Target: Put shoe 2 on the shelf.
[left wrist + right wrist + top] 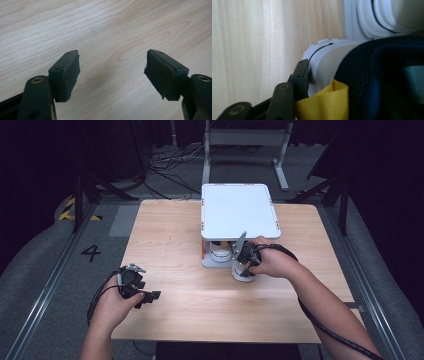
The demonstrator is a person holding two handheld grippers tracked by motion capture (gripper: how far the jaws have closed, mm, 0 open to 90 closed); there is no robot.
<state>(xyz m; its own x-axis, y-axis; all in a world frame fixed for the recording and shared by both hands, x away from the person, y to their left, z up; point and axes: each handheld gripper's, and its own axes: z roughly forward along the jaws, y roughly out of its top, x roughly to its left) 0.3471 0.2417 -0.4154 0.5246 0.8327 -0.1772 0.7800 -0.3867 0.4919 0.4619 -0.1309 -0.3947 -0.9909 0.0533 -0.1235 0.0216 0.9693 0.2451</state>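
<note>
High view: the right gripper (pixel 243 261) is setting a white shoe (pixel 243 272) down on the table (pixel 165 235), just near of the white rack (pixel 240 210), where a second shoe (pixel 220 252) is sitting under the shelf. The left gripper (pixel 145 296) is resting near left.

Left gripper view: jaws are standing apart over bare wood, holding nothing.

Right gripper view: one pad (pixel 302 72) is touching the shoe's heel; the jaws look to be loosening, though I cannot tell whether they are gripping. Next: opening fully and withdrawing.
</note>
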